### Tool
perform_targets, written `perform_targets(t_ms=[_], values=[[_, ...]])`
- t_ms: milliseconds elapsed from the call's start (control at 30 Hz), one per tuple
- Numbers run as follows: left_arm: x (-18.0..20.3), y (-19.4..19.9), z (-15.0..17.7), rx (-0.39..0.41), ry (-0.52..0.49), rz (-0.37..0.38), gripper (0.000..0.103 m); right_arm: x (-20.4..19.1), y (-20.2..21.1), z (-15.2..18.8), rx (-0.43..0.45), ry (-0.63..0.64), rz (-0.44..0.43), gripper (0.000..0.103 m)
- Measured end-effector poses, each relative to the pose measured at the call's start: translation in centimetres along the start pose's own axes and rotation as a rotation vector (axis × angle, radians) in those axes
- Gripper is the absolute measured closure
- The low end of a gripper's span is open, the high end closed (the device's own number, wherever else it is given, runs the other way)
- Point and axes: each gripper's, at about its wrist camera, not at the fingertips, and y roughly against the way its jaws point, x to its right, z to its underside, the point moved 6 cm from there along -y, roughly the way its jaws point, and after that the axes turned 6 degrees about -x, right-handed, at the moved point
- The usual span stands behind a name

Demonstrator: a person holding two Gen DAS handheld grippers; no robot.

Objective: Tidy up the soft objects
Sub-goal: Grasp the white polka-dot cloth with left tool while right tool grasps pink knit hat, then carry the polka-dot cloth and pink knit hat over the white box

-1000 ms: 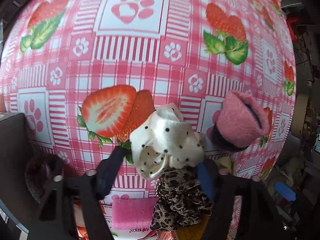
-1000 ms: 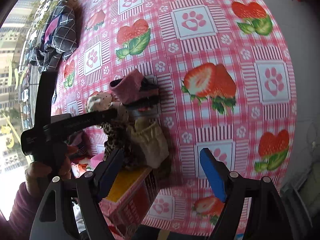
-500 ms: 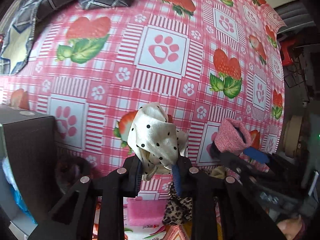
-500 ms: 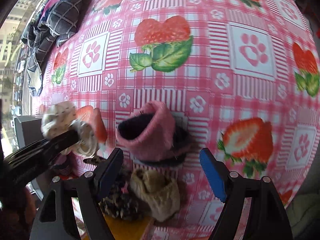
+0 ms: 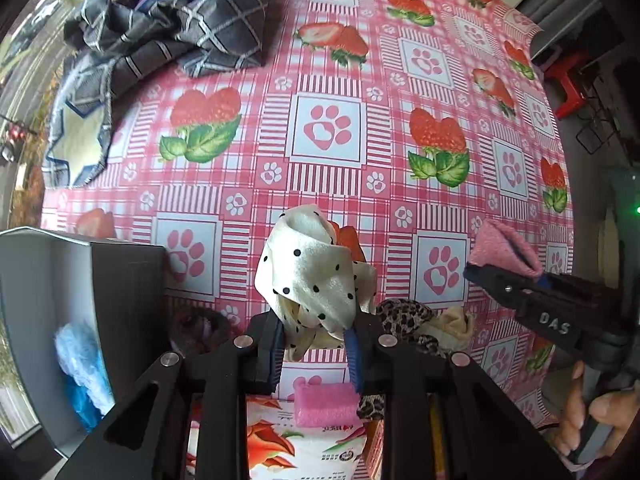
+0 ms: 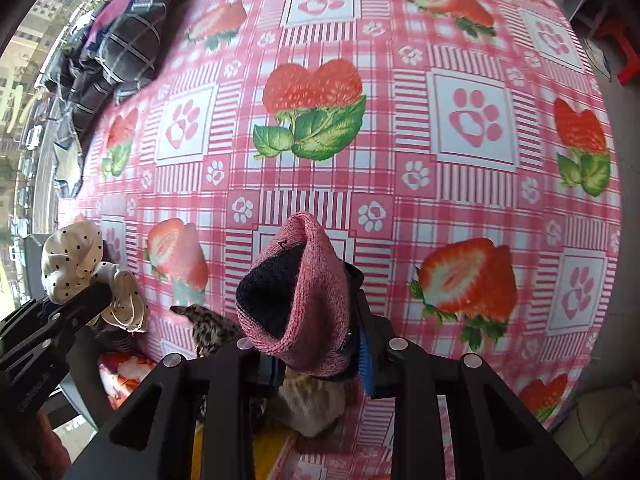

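**Both Soft Things Lifted Up**

A moment ago the right fingers were spread wide over the pink sock; now they have closed on it and picked it up, and the left fingers have lifted the dotted cloth higher too.

The worktop, with its strawberry and paw cover, spreads out far ahead of both pairs of fingers. A dark checked blanket lies well ahead of the left fingers, off to their left. A grey box stands just left of the left fingers, with something blue and fluffy inside. It looks like the place where soft things go.

The left gripper pinches the white dotted cloth, which sticks up between its fingers. The right gripper pinches the pink sock, open end up. Each is held high, probably so it clears the pile.

Under the fingers a leopard cloth and a beige cloth lie touching. A small pink sponge sits below the left fingers.
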Motion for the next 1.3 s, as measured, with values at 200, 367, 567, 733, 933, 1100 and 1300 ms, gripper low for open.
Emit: perform_targets(t_ms=[200,367,567,733,933,1100,1300], values=[[0.3,2.3,1.7,0.040,-0.047,-0.027,0.075,0.7,4.3,2.2,0.053,-0.024,-0.022,0.073],[0.4,4.0,3.7,0.057,-0.086,-0.023,0.075,0.0,7.0,4.3,0.087,-0.015,-0.027,0.073],[-0.1,6.0,6.5,0.068,-0.117,-0.022,0.075,-1.6,8.8,7.1,0.112,-0.013,-0.025,0.073],[-0.6,7.4,8.5,0.081,-0.139,-0.026,0.075,-2.7,10.1,8.6,0.134,-0.013,-0.016,0.073],[-1.2,8.6,10.9,0.091,-0.181,-0.040,0.075,-4.0,11.4,11.4,0.154,-0.019,-0.003,0.073],[-1.9,9.1,12.7,0.087,-0.186,-0.029,0.075,-4.8,11.7,13.8,0.157,-0.001,0.025,0.073],[-3.1,9.8,13.9,0.102,-0.183,-0.030,0.075,-5.9,11.4,16.2,0.141,0.001,0.032,0.073]])
